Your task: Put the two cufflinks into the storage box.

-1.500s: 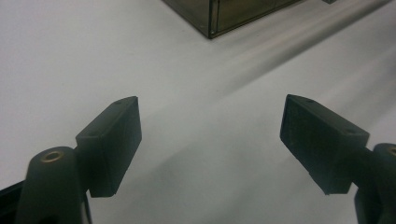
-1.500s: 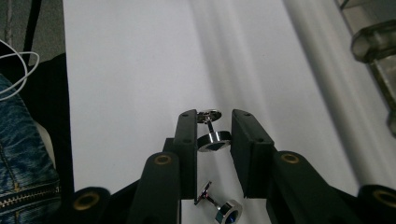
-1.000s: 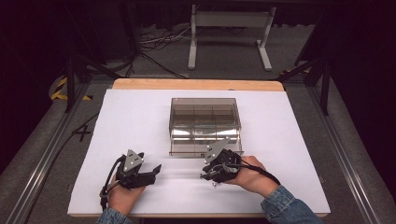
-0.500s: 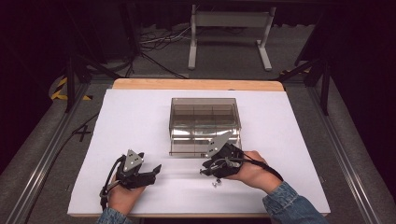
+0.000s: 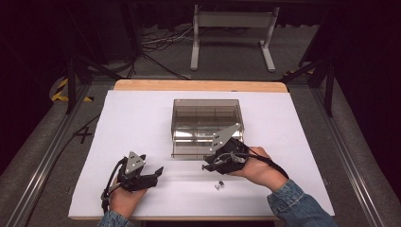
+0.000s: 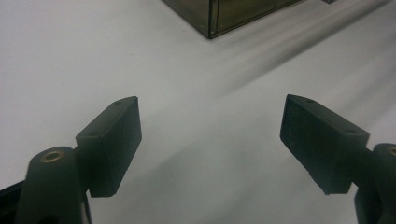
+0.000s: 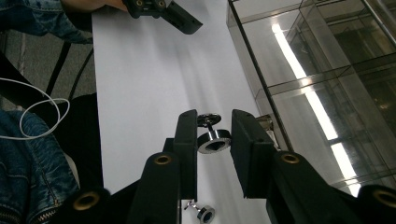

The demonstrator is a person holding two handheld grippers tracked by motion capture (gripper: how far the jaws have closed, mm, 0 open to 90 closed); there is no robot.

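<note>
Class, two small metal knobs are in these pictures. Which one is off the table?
The metal knob clamped in the right gripper, beside the clear box. The other knob lies loose on the white table.

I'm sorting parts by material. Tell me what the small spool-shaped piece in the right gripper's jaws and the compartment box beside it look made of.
Spool-shaped piece: likely polished or chrome-plated metal, given its mirror-bright rim with sharp highlights. Compartment box: probably clear, smoke-tinted acrylic or similar plastic; its dividers show through the walls and glossy panels reflect a light strip. Glass cannot be ruled out.
</note>
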